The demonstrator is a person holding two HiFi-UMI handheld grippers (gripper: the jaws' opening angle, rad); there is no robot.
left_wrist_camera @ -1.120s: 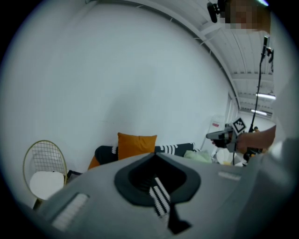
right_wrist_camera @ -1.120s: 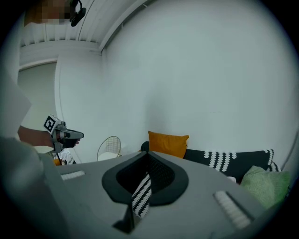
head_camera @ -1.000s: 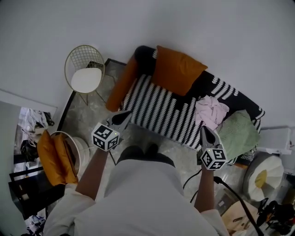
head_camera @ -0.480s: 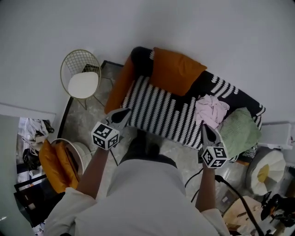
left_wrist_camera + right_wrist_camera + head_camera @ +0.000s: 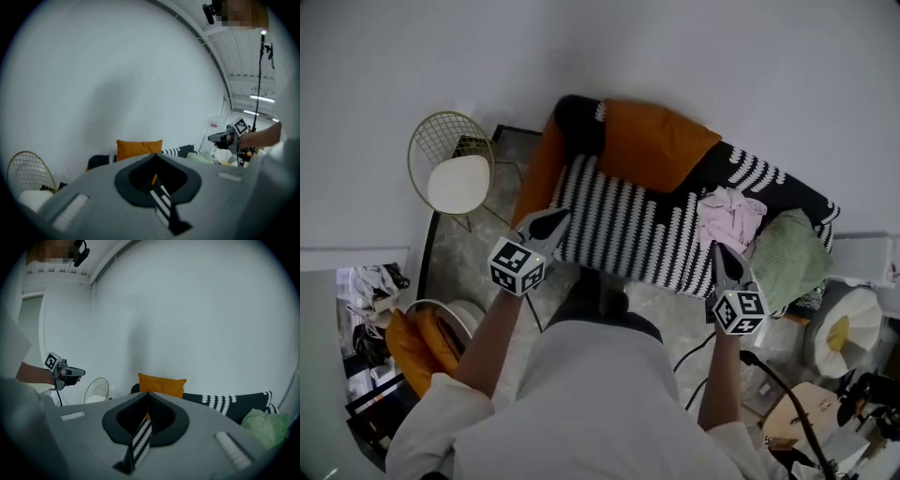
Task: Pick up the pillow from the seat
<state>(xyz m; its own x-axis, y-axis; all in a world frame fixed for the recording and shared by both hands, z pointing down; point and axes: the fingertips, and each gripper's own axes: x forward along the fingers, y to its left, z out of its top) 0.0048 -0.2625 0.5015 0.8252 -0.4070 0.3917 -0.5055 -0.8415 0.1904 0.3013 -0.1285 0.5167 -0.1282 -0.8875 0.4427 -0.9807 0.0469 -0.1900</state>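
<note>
– On the sofa (image 5: 577,120) seat, left end, we've got the pillow (image 5: 652,145): orange, squarish, plain woven fabric, soft corners, leaning vs. the black backrest.
– Any print we can read?
– Only the b/w square marker patterns on each gripper's cube; we can't read them as text.
– And the grippers?
– Our left gripper (image 5: 555,219): jaws clenched, tips meeting in a point, nothing btw them. Grey matte plastic shell, darker pads. From the head cam it shows over the seat's front-left corner, well apart from the pillow. Our right gripper (image 5: 717,251): same build, also clamped tight & empty, at the front edge toward the right, just below a crumpled pink cloth (image 5: 729,216).
– Other textures?
– Throw (image 5: 628,220) over the seat: black w/ white stripes, knit-looking, scalloped stripe ends. We see a 2nd orange cushion (image 5: 539,173), long, slumped on the left armrest. Green cushion (image 5: 787,258), fuzzy, at the right end. Beside the sofa, a round gold wire chair (image 5: 448,131) w/ a white round seat pad (image 5: 457,183). Floor (image 5: 478,253) looks grey, marble-like.
</note>
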